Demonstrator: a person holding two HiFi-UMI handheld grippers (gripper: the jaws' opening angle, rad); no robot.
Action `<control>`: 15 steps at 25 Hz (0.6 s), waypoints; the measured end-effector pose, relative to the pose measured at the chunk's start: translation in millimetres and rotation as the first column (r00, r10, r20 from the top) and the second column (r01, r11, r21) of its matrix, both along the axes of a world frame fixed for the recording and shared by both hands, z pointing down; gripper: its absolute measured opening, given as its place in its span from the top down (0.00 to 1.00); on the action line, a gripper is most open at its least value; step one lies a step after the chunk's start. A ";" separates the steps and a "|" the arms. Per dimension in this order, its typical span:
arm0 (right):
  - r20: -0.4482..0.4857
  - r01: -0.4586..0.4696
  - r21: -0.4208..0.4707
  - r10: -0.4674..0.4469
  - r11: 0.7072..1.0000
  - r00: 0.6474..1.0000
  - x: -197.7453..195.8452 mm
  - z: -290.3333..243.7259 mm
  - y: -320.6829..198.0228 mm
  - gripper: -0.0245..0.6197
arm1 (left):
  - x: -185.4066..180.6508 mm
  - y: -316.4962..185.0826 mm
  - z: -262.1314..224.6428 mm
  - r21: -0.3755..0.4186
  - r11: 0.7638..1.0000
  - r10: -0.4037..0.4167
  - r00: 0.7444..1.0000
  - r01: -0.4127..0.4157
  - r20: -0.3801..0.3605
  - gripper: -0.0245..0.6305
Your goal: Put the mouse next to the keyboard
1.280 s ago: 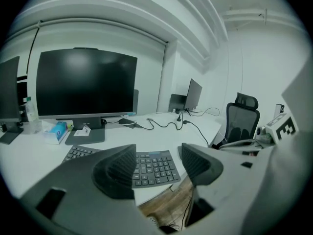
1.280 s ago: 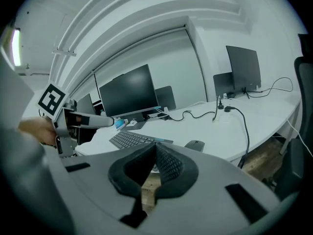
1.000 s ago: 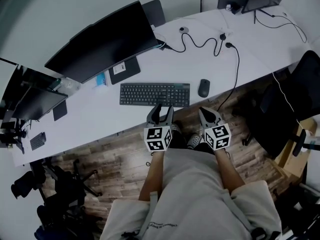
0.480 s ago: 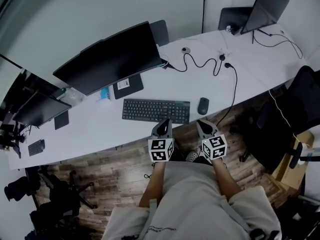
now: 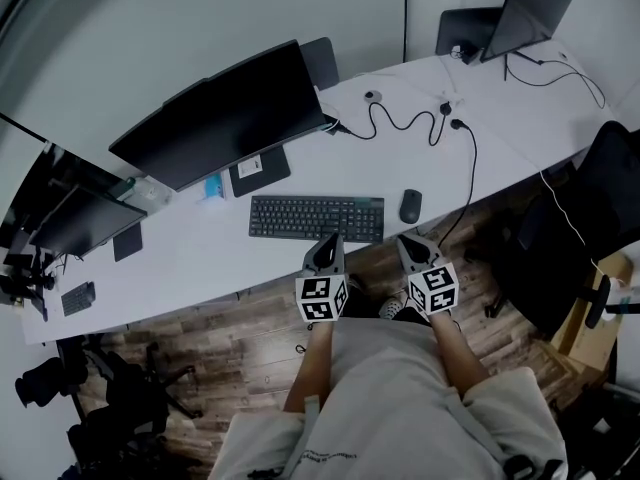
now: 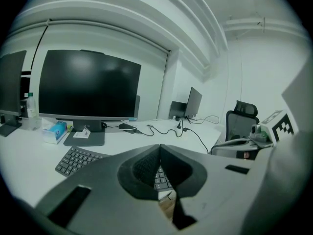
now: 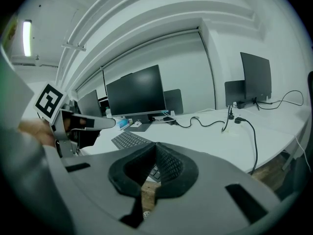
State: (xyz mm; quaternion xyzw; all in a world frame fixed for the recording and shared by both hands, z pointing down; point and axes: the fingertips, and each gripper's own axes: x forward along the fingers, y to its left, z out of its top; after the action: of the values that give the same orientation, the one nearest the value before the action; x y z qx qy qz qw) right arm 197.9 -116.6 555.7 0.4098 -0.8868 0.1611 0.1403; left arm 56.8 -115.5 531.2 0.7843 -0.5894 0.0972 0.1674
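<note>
- My left gripper (image 5: 328,240) has its two jaws pressed together, and nothing is between them.
- My right gripper (image 5: 408,238) is closed the same way, and it holds nothing.
- Both grippers hang side by side at the near edge of the white desk (image 5: 200,243). They point toward the far side and a little down.
- The mouse (image 5: 410,205) sits on the desk just to the right of the keyboard (image 5: 317,218), with a small gap between them.
- The tip of my right gripper is just on the near side of the mouse.
- The tip of my left gripper is at the near edge of the keyboard, toward its right end.
- A big dark monitor (image 5: 225,113) stands on the far side of the keyboard, a bit to the left.
- A black cable (image 5: 470,158) runs across the desk to the right of the mouse and drops off the near edge.
- Another dark screen (image 5: 525,8) stands at the far right end of the desk.
- A black chair (image 5: 610,198) stands on the wood floor (image 5: 240,338) to the right.
</note>
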 end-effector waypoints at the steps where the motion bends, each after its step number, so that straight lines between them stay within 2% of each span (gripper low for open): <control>1: -0.006 0.001 0.003 -0.001 1.000 1.000 -0.4 0.1 1.3 0.96 | -1.2 1.1 -0.4 0.003 1.000 -0.001 1.000 0.001 0.002 0.93; 12: -0.047 -0.003 0.026 0.004 1.000 0.999 2.3 1.9 19.5 0.96 | -8.8 10.9 -5.8 0.033 0.999 0.005 1.000 -0.005 -0.016 0.93; 15: -0.056 -0.003 0.029 0.004 1.000 0.998 3.2 2.0 22.0 0.96 | -7.5 10.5 1.2 0.012 1.000 0.001 1.000 -0.001 -0.002 0.93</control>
State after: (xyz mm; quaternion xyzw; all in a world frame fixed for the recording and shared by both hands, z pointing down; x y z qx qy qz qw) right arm 201.1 -94.6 557.8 0.4176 -0.8841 0.1371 0.1587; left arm 49.3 -105.0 532.4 0.7858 -0.5892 0.0929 0.1633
